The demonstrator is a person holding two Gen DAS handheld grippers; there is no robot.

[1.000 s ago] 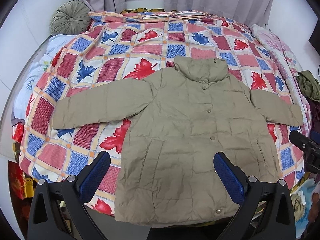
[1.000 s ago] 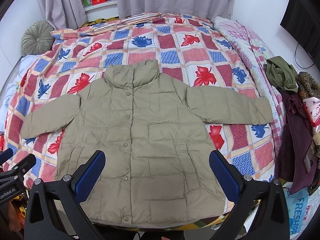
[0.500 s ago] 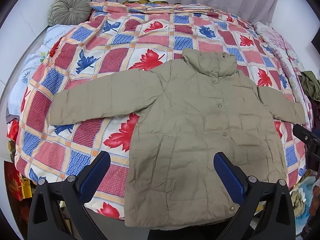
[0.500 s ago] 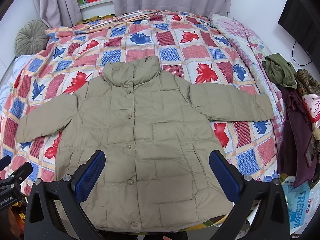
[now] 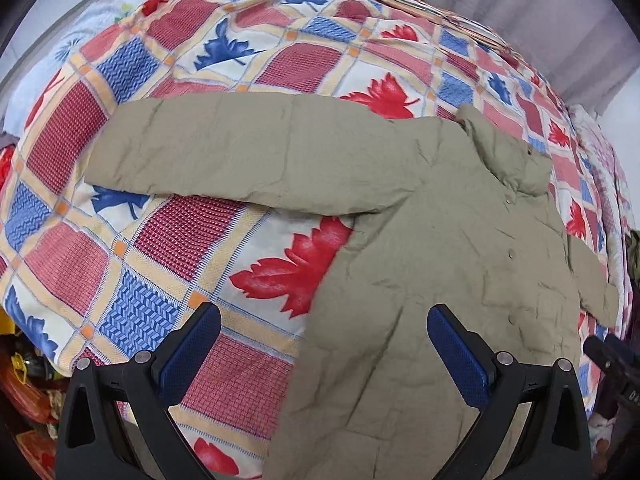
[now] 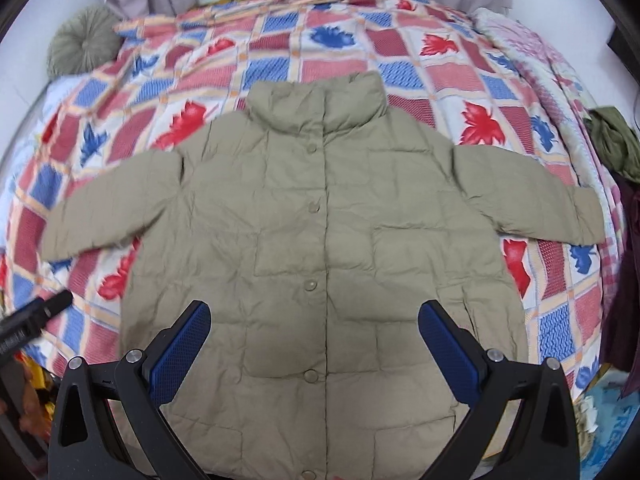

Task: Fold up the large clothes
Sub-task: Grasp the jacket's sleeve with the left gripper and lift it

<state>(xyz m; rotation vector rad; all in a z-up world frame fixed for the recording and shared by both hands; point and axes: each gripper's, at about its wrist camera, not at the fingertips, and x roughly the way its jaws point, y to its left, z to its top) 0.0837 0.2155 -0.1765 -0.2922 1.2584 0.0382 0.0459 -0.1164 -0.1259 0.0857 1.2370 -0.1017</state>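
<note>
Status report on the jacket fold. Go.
Left gripper open, over the jacket's side edge. Right gripper open above its front. Jacket flat, buttoned, sleeves spread on the bedspread. Nothing lying on it.

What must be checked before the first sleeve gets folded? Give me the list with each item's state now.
1. Jacket lies flat, front up, on the bedspread: ok.
2. Front closed: buttons run in a line down the middle: ok.
3. Both sleeves spread out to the sides, the one on the left and the one on the right: ok.
4. Left gripper open and holding nothing: ok.
5. Right gripper open and holding nothing: ok.
6. Hem fully on the bed: cannot tell; the bottom edge is hidden behind the fingers.
</note>
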